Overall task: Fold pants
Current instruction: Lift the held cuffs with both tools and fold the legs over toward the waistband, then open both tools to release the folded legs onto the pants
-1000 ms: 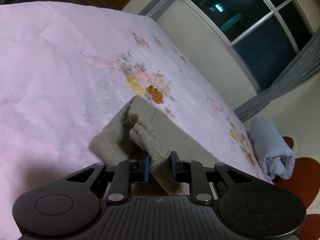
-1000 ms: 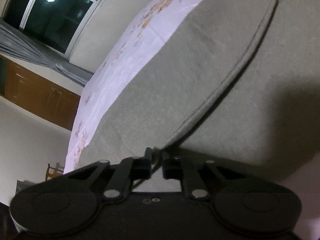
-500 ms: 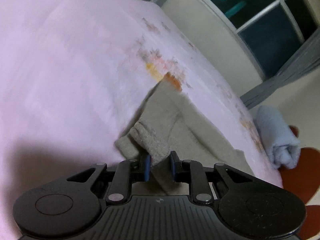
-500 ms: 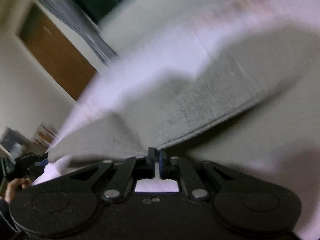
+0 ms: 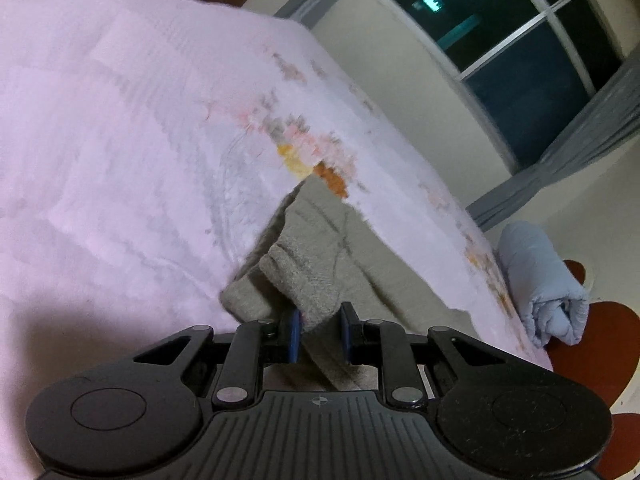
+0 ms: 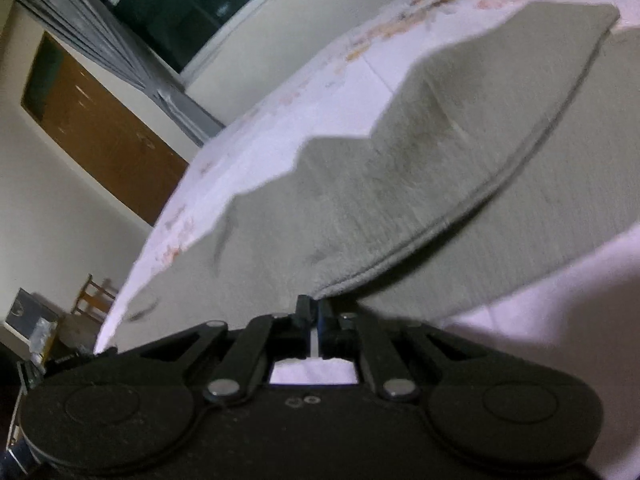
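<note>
Grey-green pants (image 5: 340, 248) lie on a pink floral bedsheet (image 5: 120, 140). In the left wrist view my left gripper (image 5: 319, 334) is shut on a thick ribbed cuff of the pants and holds it raised, with the cloth bunched between the blue pads. In the right wrist view my right gripper (image 6: 314, 312) is shut on the hemmed edge of the pants (image 6: 400, 184) and lifts an upper layer above the layer lying flat beneath.
A rolled light-blue blanket (image 5: 544, 284) lies at the bed's far right edge, above a red-brown floor patch. A dark window (image 5: 520, 40) with grey curtains is behind. A wooden door (image 6: 100, 132) and a chair (image 6: 94, 294) stand past the bed's left end.
My left gripper has drawn the cuff back toward the near side. My right gripper has swung and lifted the hem, so the upper layer now rises in a peak.
</note>
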Available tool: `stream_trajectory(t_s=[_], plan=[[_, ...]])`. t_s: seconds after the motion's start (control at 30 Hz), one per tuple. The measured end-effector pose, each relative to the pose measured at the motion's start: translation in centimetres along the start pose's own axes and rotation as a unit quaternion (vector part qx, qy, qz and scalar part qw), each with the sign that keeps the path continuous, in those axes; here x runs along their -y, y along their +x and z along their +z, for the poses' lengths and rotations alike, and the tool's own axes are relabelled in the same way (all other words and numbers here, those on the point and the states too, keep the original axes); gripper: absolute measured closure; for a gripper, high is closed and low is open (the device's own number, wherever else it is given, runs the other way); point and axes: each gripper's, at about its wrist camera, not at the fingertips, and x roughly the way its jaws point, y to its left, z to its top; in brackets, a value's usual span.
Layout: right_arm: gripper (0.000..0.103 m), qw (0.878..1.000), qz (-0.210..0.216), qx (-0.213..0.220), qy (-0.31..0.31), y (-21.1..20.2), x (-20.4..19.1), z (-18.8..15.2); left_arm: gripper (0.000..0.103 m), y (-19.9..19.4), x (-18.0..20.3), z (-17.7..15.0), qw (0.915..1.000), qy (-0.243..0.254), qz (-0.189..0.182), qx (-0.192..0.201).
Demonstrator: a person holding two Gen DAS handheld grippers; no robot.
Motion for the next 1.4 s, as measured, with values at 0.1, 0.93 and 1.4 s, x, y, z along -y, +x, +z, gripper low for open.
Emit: stream_trajectory(t_s=[0.1,0.93,1.4], plan=[[0.103,1.0,-0.001,0.003,-0.013,0.1,-0.3,0.3,0.083,0.4,-0.8,-0.8,0.9998,-0.004,0.014,-0.013],[0.103,0.997,0.01,-0.006,0.079,0.7,3.2,-0.2,0.082,0.3,-0.8,-0.2,0.9995,0.001,0.018,-0.026],[0.103,0.995,-0.001,-0.023,0.093,1.2,4.8,-1.4,0.073,0.4,-0.3,-0.2,0.9989,0.022,0.032,-0.028]])
